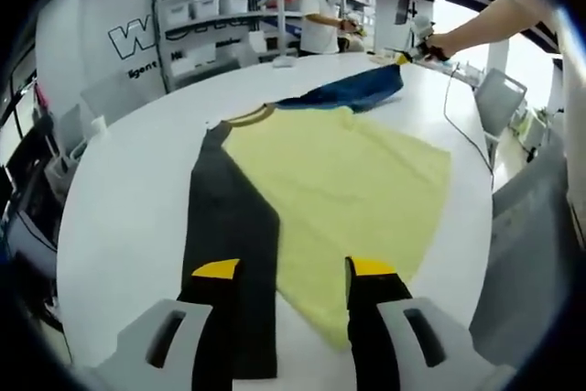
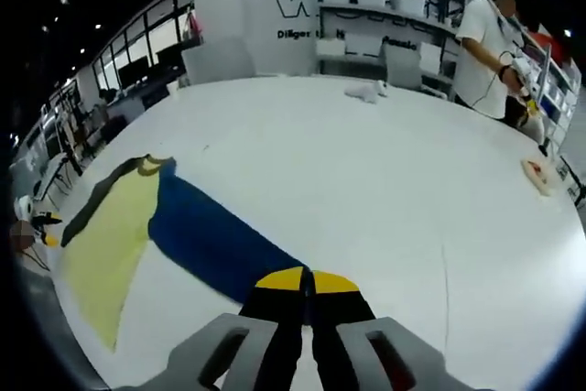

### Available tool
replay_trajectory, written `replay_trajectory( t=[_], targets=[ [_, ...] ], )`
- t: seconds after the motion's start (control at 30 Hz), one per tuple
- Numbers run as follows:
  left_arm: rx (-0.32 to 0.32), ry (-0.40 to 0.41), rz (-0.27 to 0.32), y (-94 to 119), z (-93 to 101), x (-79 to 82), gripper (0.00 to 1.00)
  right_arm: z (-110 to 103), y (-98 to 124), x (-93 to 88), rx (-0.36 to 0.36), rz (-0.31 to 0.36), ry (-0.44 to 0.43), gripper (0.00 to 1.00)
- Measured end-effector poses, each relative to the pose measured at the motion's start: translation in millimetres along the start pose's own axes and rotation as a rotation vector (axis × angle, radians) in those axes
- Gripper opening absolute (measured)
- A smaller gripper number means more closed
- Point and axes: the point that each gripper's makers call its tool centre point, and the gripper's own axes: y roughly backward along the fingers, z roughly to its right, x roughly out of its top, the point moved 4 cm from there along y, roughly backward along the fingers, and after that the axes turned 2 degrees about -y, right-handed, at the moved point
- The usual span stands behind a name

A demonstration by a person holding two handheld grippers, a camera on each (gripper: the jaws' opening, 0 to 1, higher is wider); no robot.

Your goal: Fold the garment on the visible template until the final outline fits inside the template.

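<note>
A yellow garment [image 1: 357, 190] lies flat on the white table [image 1: 119, 217], partly over a black template strip [image 1: 229, 226]. Its blue part [image 1: 362, 89] stretches toward the far edge. My left gripper [image 1: 295, 272] hovers open above the near edge of the yellow cloth and the template, with nothing between its fingers. In the right gripper view, my right gripper [image 2: 307, 283] is shut on the end of the blue part [image 2: 220, 240], which runs back to the yellow cloth [image 2: 105, 254] and template [image 2: 101, 191]. A person's hand holds the right gripper [image 1: 419, 48] at the far table edge.
A person [image 1: 320, 16] stands by shelves with white bins [image 1: 211, 20]. A thin cable [image 1: 462, 125] trails over the table on the right. A small white cloth [image 2: 364, 91] and another small item [image 2: 537, 174] lie on the far table. Chairs ring the table.
</note>
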Motion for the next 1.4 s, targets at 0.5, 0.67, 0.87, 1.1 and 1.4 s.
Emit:
replay_trajectory(
  t=[0.5, 0.67, 0.87, 1.1, 1.4],
  targets=[
    [-0.003, -0.032, 0.009, -5, 2.2, 13.0, 0.58, 26, -33, 1.2, -0.049, -0.065, -0.039, 0.0],
    [-0.005, -0.033, 0.004, -8, 3.6, 15.7, 0.58, 34, -45, -8.1, -0.071, -0.138, -0.067, 0.0],
    [-0.013, -0.036, -0.001, -11, 7.2, 18.2, 0.58, 42, -64, -21.6, -0.087, -0.227, -0.087, 0.0],
    [-0.013, -0.04, -0.006, -11, 7.6, 20.9, 0.58, 41, -75, -37.6, -0.108, -0.313, -0.103, 0.0],
    [-0.01, -0.042, -0.011, -11, 7.4, 21.3, 0.58, 39, -70, -42.6, -0.133, -0.269, -0.038, 0.0]
  ],
)
